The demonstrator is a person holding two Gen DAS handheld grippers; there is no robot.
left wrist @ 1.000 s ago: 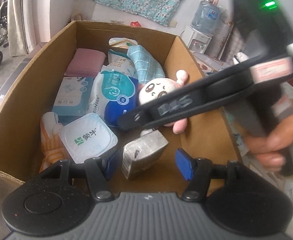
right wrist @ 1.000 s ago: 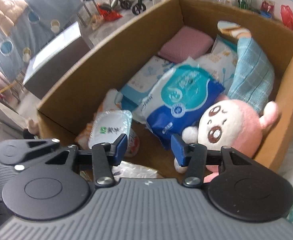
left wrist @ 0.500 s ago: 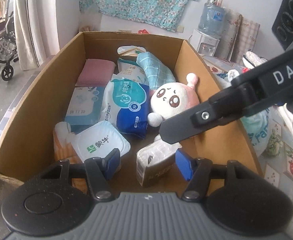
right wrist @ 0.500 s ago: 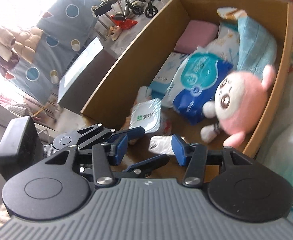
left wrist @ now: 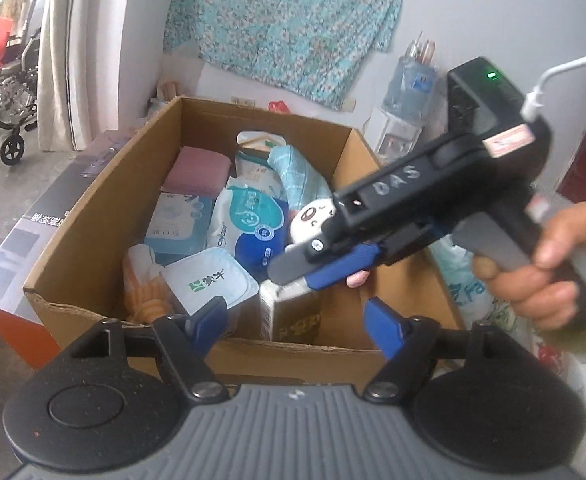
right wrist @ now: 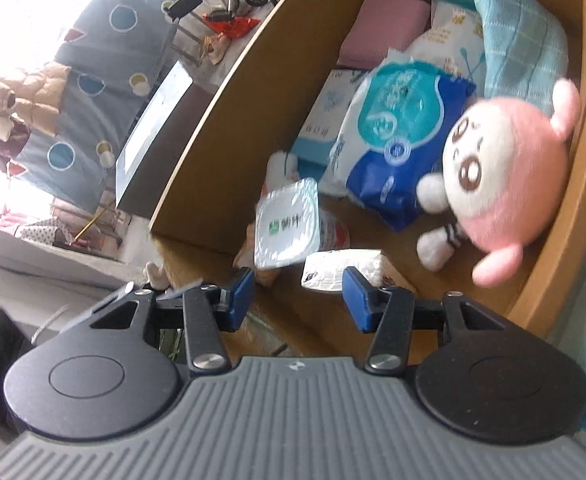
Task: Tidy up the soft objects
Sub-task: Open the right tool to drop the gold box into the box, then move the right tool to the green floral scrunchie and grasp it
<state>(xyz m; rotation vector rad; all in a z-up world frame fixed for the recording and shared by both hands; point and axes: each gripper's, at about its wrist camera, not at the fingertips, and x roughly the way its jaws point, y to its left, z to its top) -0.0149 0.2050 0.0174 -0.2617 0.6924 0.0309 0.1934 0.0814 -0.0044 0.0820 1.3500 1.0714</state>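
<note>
A cardboard box [left wrist: 93,216] holds soft goods: a pink-and-white plush doll [right wrist: 505,176], a blue wipes pack [right wrist: 401,136], a white tissue pack [right wrist: 345,268], a white square pack with a green logo [left wrist: 209,280], a pink pad [left wrist: 197,172] and a light blue cloth [right wrist: 521,44]. My left gripper [left wrist: 297,320] is open and empty above the box's near edge. My right gripper [right wrist: 297,292] is open and empty over the box's near end, just above the tissue pack; it also shows in the left wrist view [left wrist: 317,268], in front of the doll.
The box stands on a grey printed carton [left wrist: 33,232]. A wheelchair [left wrist: 1,92] is at the far left. A water dispenser [left wrist: 409,92] stands behind the box. A plastic bag [left wrist: 465,280] lies to the right of the box.
Both grippers have pulled back and up from the box. The right gripper has tilted and swung across the left view, covering the doll. Nothing was picked up.
</note>
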